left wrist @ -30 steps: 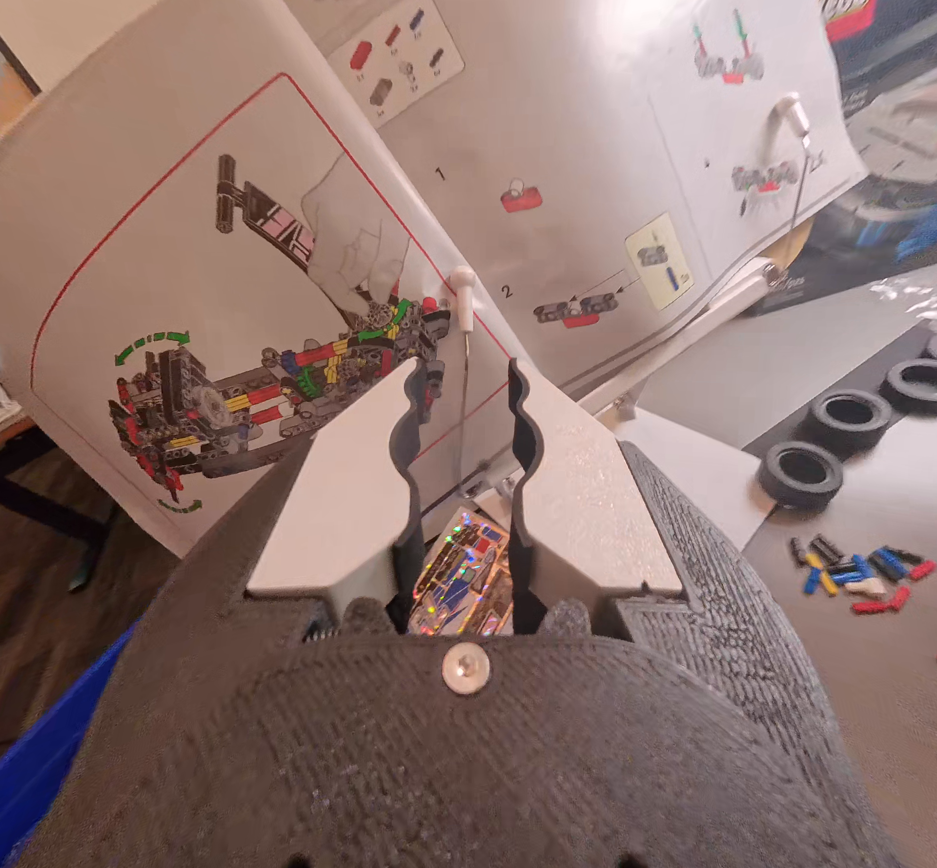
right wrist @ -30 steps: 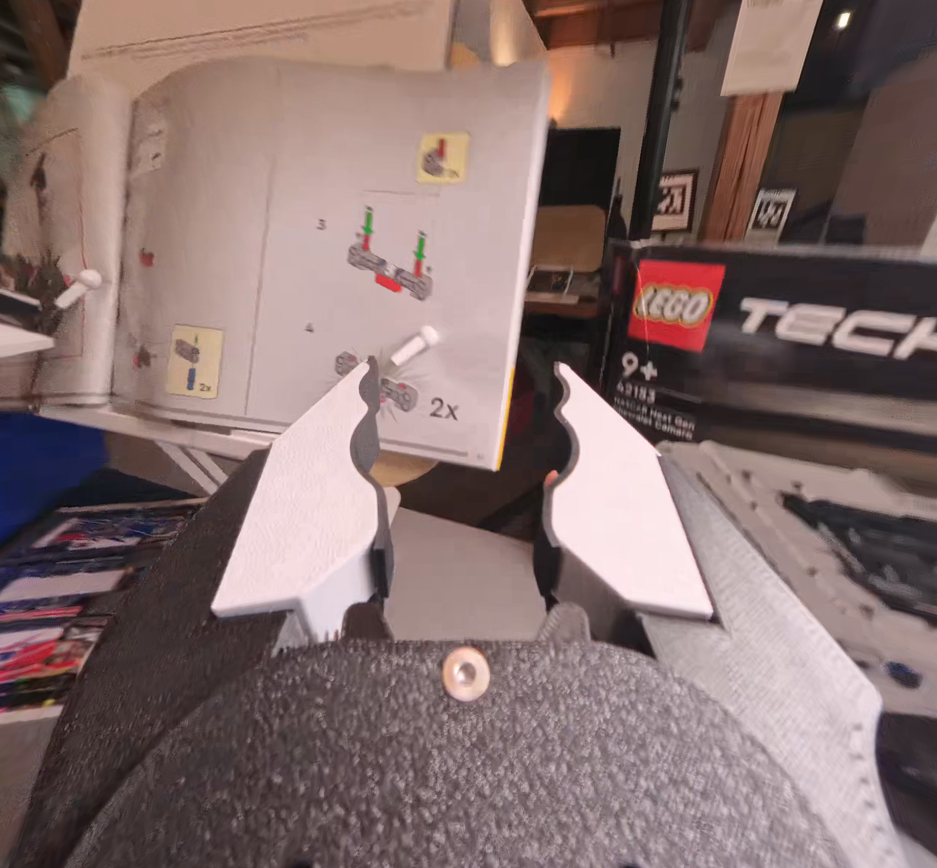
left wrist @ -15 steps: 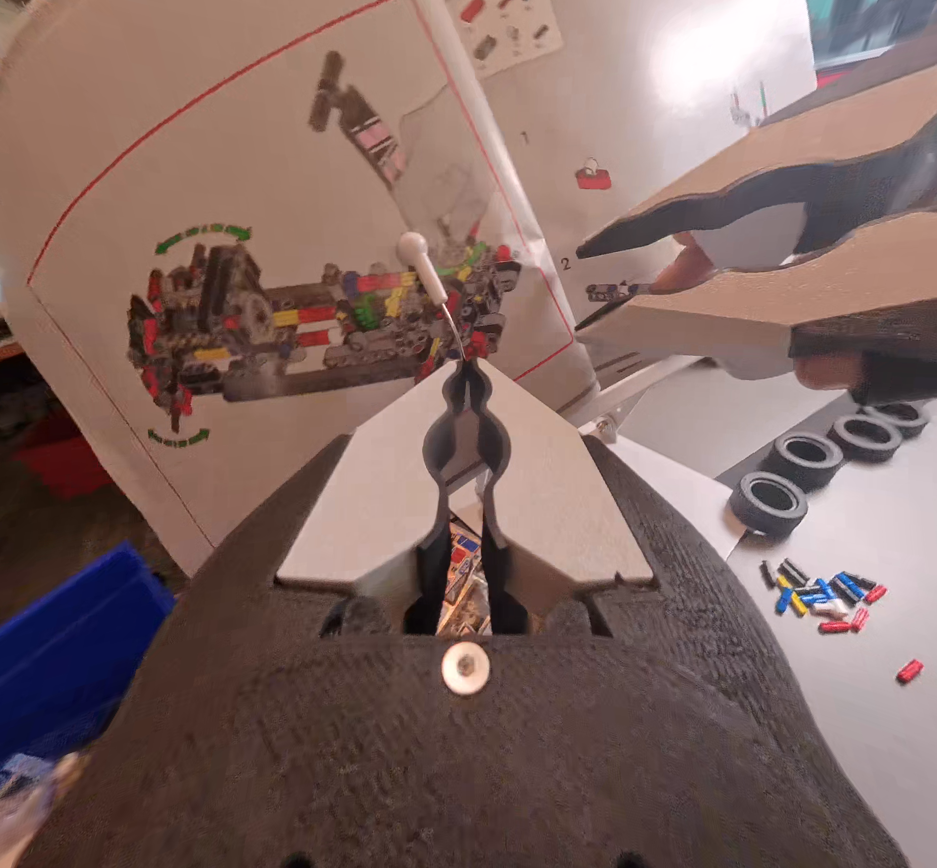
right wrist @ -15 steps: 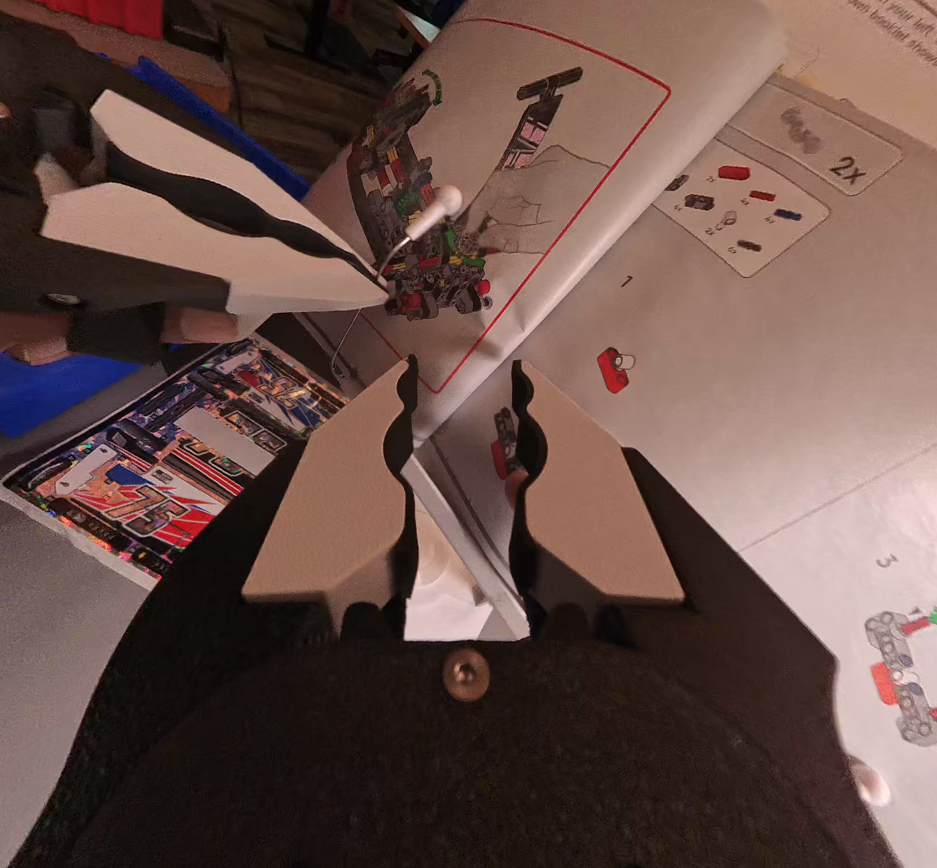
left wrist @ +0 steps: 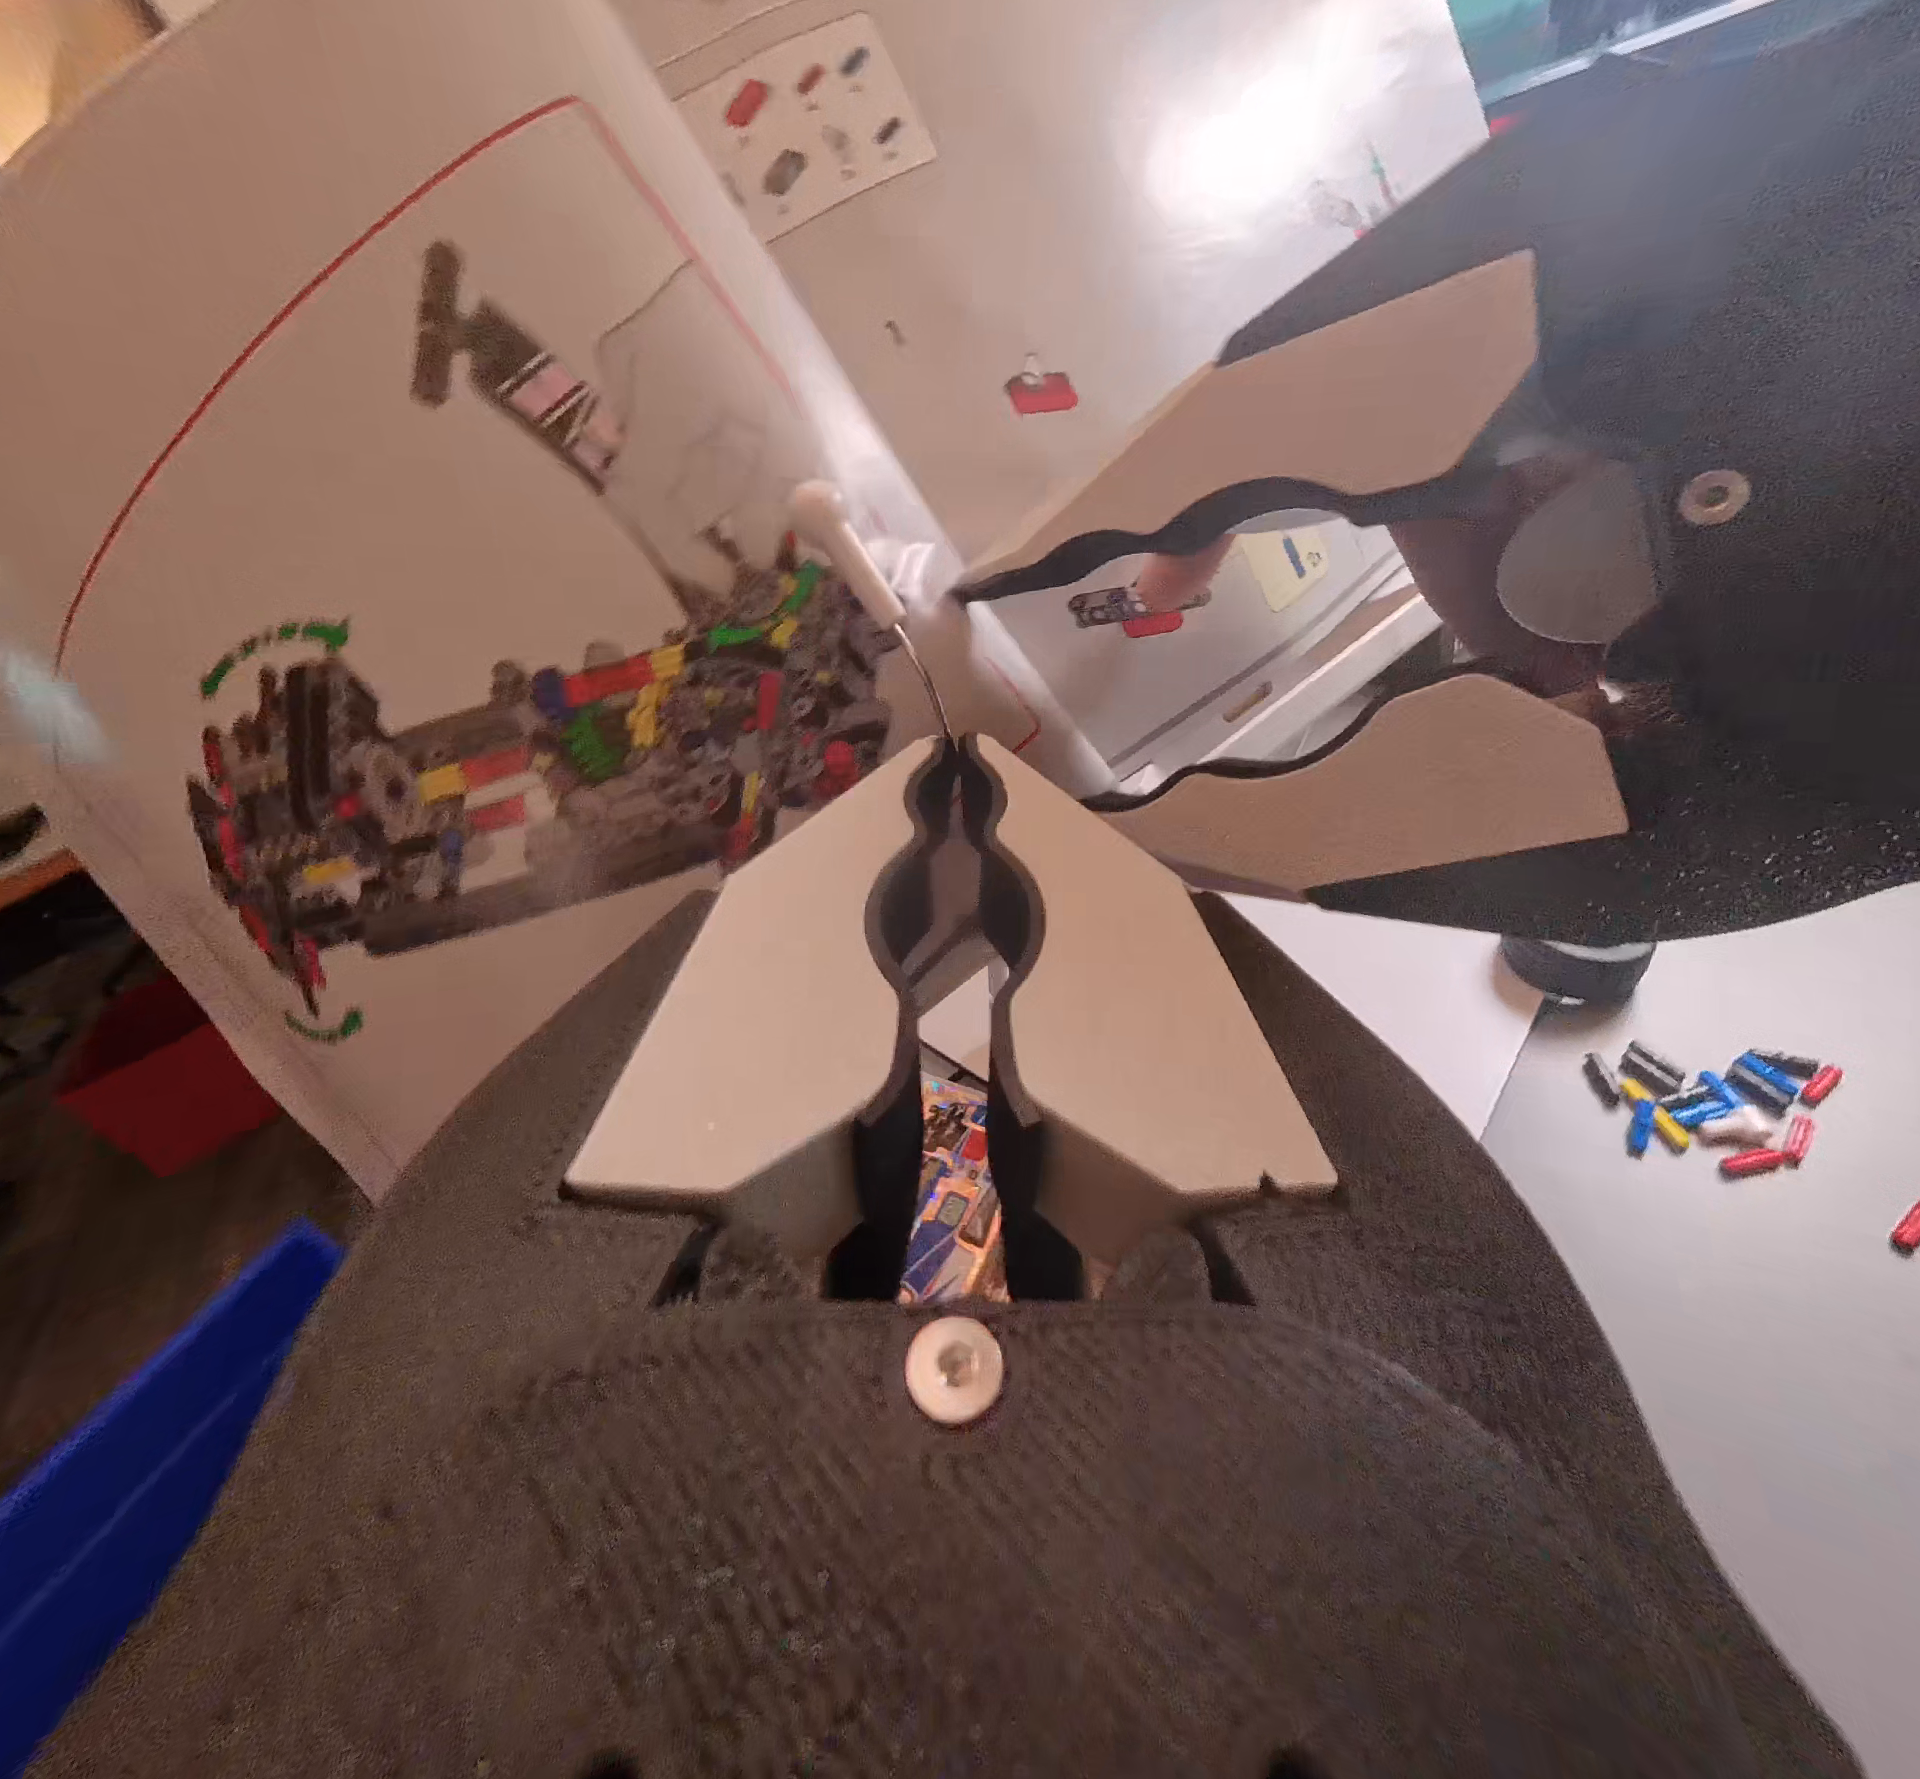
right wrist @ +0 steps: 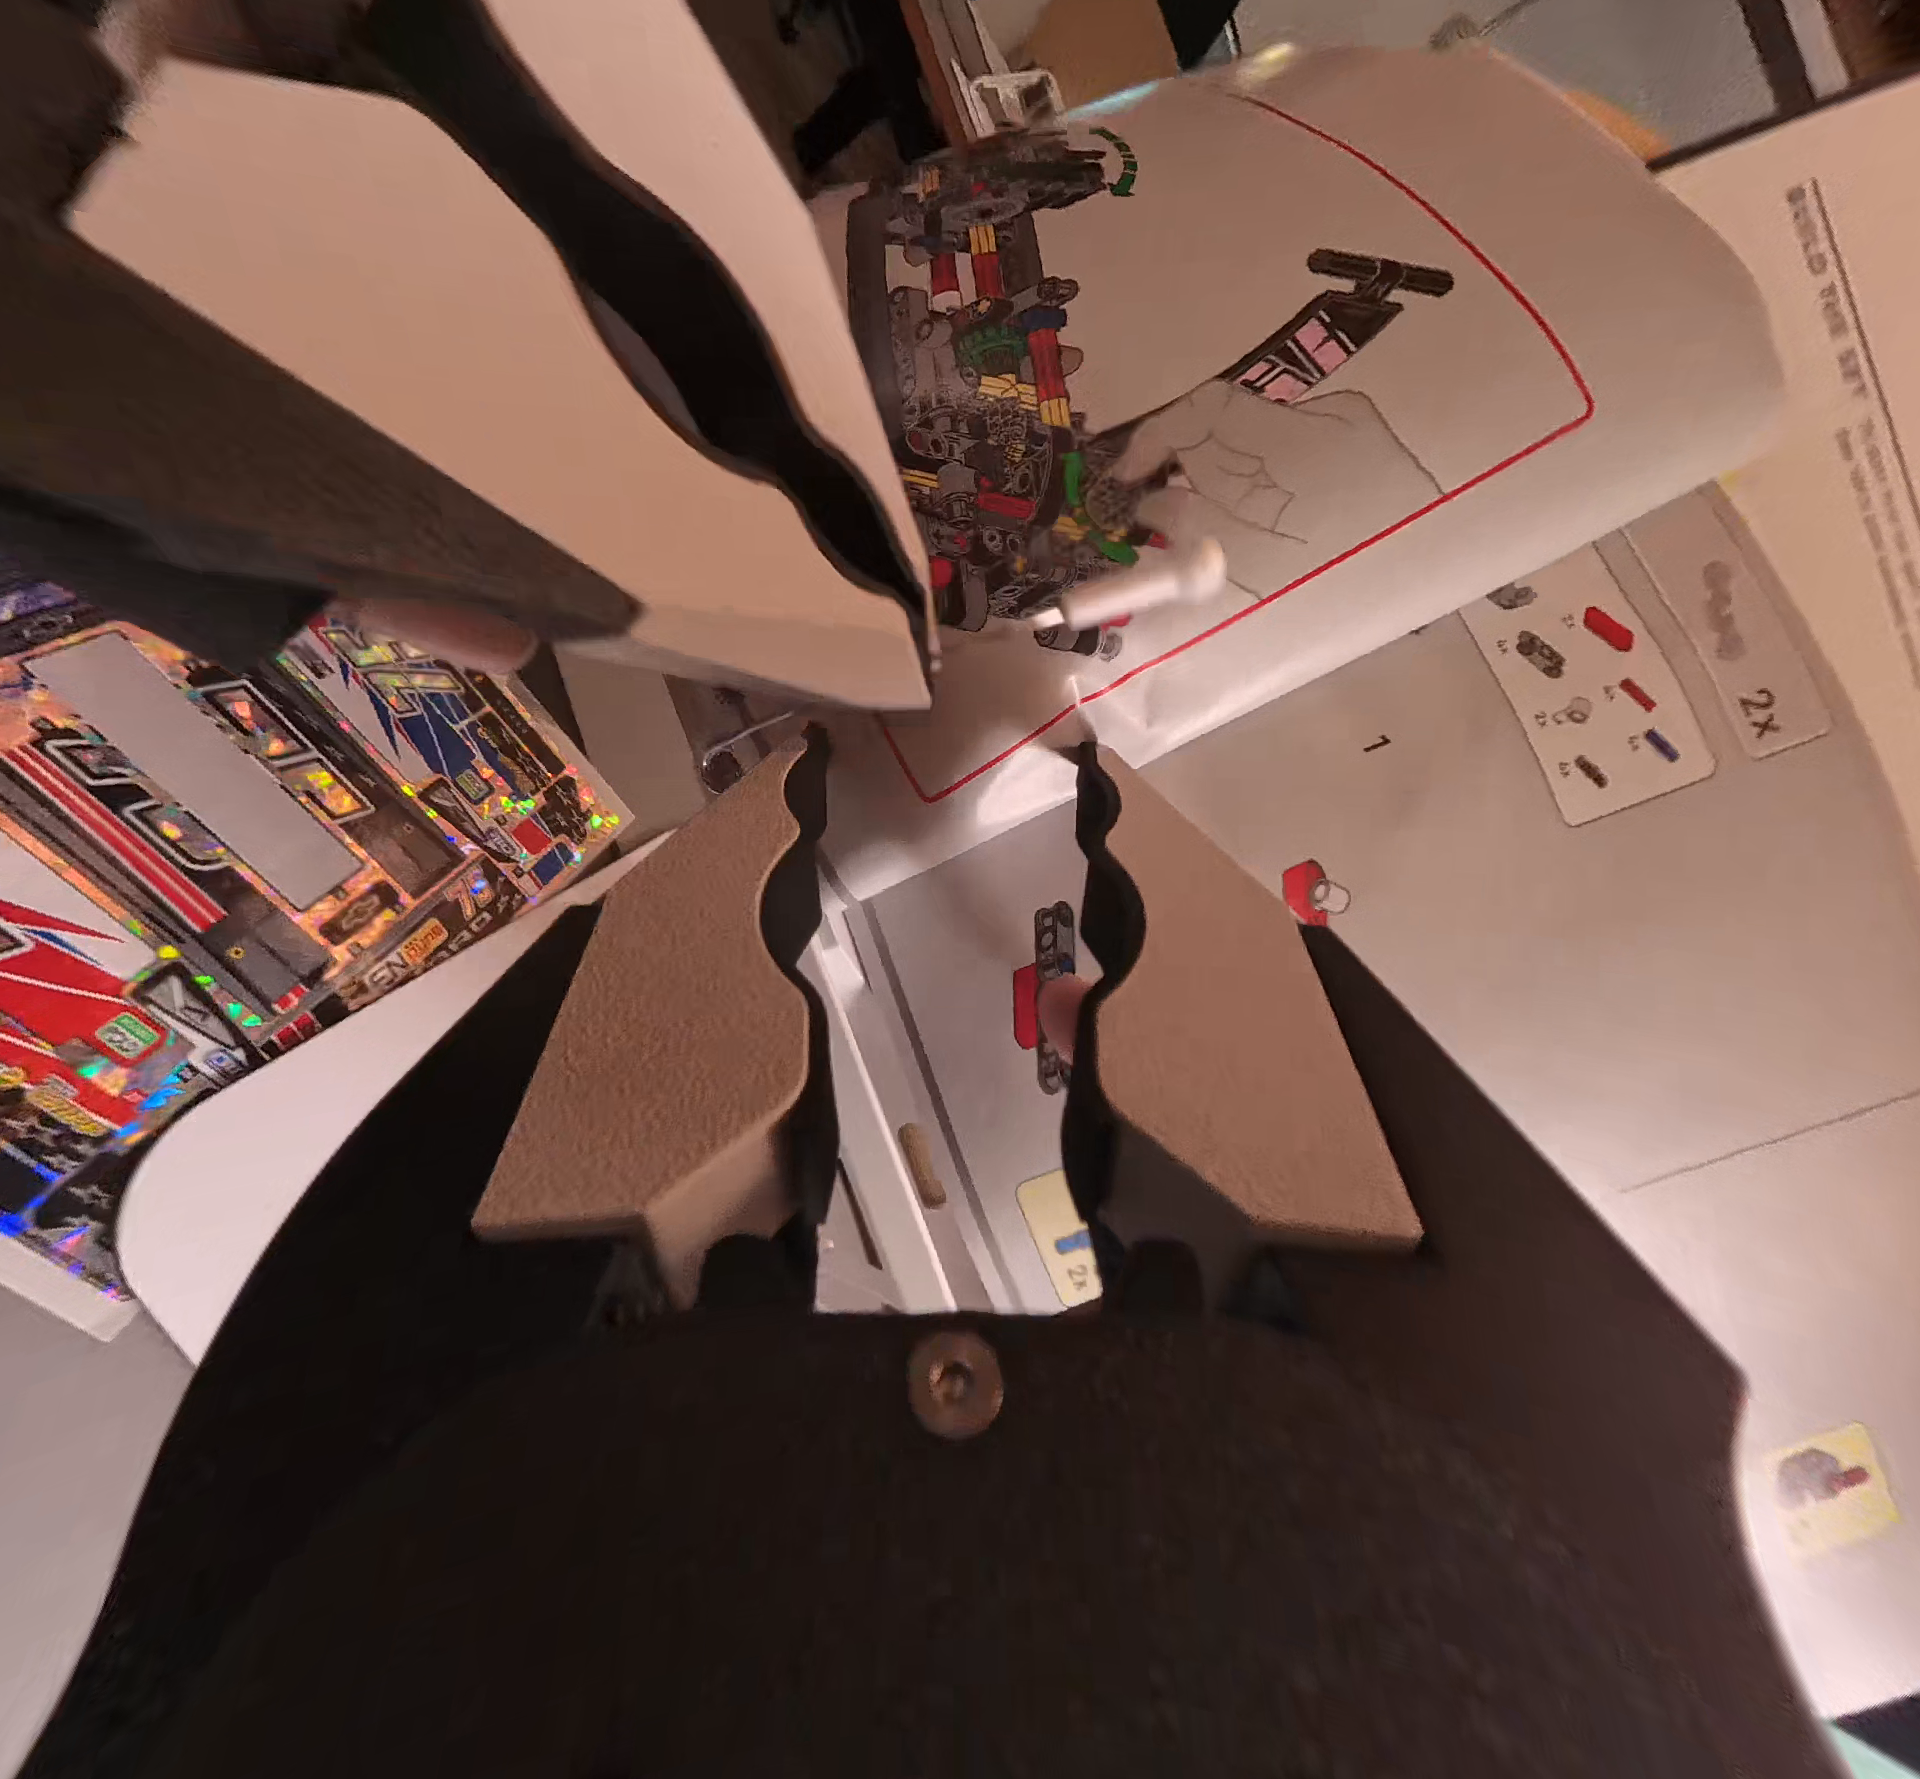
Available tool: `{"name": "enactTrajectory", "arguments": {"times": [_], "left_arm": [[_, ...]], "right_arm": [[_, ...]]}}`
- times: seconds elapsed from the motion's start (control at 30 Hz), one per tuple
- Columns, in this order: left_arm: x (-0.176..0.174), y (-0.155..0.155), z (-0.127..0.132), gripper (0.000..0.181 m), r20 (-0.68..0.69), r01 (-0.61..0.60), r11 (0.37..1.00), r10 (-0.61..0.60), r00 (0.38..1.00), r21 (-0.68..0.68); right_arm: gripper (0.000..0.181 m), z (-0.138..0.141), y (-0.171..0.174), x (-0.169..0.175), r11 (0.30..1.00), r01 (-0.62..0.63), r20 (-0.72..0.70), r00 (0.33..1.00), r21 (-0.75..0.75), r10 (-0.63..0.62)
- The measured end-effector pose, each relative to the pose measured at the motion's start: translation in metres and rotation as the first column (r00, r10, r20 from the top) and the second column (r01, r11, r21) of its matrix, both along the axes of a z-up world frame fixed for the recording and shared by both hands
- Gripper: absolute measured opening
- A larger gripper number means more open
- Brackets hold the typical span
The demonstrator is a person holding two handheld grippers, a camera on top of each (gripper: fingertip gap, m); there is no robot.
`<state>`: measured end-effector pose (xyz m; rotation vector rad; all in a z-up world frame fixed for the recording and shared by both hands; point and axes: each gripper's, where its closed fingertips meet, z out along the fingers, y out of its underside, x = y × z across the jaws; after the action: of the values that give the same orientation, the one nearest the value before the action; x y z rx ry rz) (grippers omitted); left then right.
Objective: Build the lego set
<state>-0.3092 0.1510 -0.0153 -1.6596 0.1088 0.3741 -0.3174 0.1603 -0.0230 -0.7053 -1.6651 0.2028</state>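
Observation:
The instruction booklet (left wrist: 436, 295) stands open on a white stand, its left page curled forward and showing a picture of the model. My left gripper (left wrist: 956, 742) is shut on the thin wire of the stand's white-tipped page holder (left wrist: 831, 524), which lies across that page. My right gripper (right wrist: 948, 747) is open and empty, its tips at the lower corner of the curled page (right wrist: 1351, 358). It enters the left wrist view from the right (left wrist: 1029, 690). The left gripper (right wrist: 925, 659) shows at upper left in the right wrist view, beside the page holder (right wrist: 1143, 586).
Small loose pins (left wrist: 1714, 1106) in blue, red, black and yellow lie on the grey table at the right, behind a black tyre (left wrist: 1579, 966). A shiny sticker sheet (right wrist: 260, 846) lies left of the stand. A blue bin (left wrist: 104, 1469) and a red bin (left wrist: 156, 1085) sit at lower left. Left and right tips are no more than a few centimetres apart.
My left gripper has shut on the page holder's wire. My right gripper has swung from facing the box to the booklet and moved close to the curled page's corner.

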Motion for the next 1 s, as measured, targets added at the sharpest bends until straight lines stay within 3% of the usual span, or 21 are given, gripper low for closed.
{"name": "enactTrajectory", "arguments": {"times": [0.17,0.3,0.5,0.63,0.87,0.93,1.0], "left_arm": [[0.004,0.012,-0.002,0.0,-0.152,0.006,0.993,-0.023,0.988,-0.116],[0.001,0.015,-0.004,0.0,-0.095,0.012,0.986,-0.028,0.995,-0.169],[-0.005,0.015,-0.005,0.0,-0.042,-0.086,0.978,0.08,0.996,-0.191],[-0.006,0.015,-0.005,0.0,0.032,-0.093,0.98,0.1,0.994,-0.176],[-0.005,0.012,-0.005,0.0,0.114,-0.076,0.982,0.097,0.989,-0.173],[-0.005,0.012,-0.006,0.0,0.126,-0.064,0.982,0.087,0.988,-0.176],[-0.005,0.012,-0.006,0.0,0.118,-0.057,0.982,0.08,0.99,-0.181]], "right_arm": [[0.048,-0.002,0.0,0.001,0.998,-0.02,0.042,0.999,0.058,0.018],[0.057,-0.006,0.001,0.002,0.998,-0.049,0.074,0.996,0.046,0.046],[0.08,-0.012,0.016,0.012,1.0,-0.009,0.13,0.991,-0.015,0.01],[0.079,-0.017,0.04,0.026,0.997,0.032,0.155,0.987,0.073,-0.043],[0.075,-0.018,0.045,0.036,0.998,0.04,0.171,0.985,-0.043,-0.032],[0.066,-0.016,0.044,0.042,0.989,0.053,0.216,0.976,-0.139,-0.022],[0.074,-0.007,0.049,0.05,0.97,0.08,0.231,0.973,-0.23,-0.025]]}}
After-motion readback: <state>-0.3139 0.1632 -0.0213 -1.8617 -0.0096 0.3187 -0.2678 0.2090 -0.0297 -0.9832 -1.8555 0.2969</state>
